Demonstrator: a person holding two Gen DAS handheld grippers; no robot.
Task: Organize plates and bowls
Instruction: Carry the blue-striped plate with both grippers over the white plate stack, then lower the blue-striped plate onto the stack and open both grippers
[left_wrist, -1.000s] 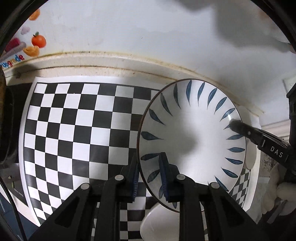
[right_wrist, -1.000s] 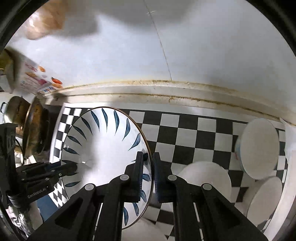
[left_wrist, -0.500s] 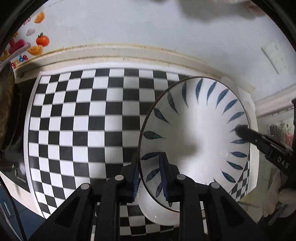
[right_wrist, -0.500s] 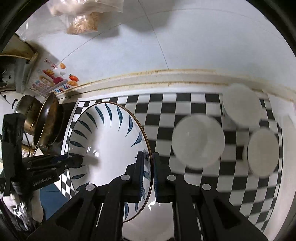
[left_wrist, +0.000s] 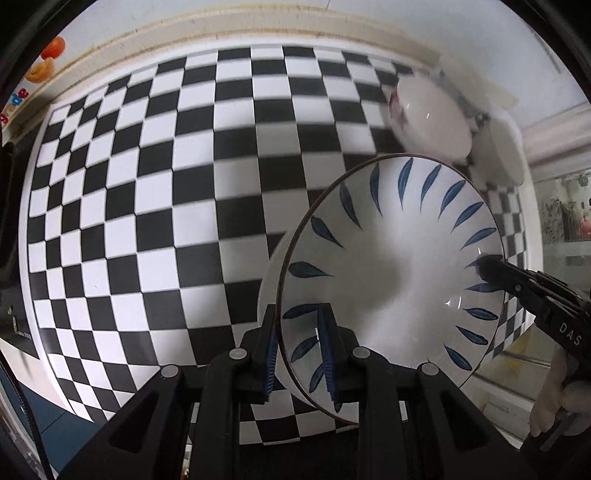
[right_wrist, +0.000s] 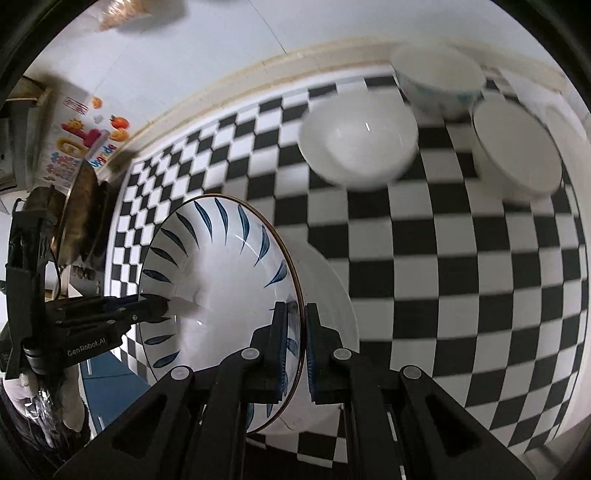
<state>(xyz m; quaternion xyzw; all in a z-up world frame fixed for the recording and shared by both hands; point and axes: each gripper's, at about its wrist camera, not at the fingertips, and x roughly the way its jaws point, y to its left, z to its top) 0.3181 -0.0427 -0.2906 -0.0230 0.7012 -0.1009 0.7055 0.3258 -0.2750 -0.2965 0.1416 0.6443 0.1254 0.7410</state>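
Your blue-leaf plate (left_wrist: 391, 280) hangs in the air over the checkered mat (left_wrist: 155, 206), tilted, clamped on opposite rims by both tongs: your left gripper (left_wrist: 299, 347) pinches the near-left edge, your right gripper (right_wrist: 295, 347) the other side. Over the last second you have lifted it away from the wall and higher, so the mat's far side has come into view, where three white bowls (right_wrist: 358, 144) sit grouped near the back right. That probably means you are carrying the plate to a stacking spot; keep both grips level.
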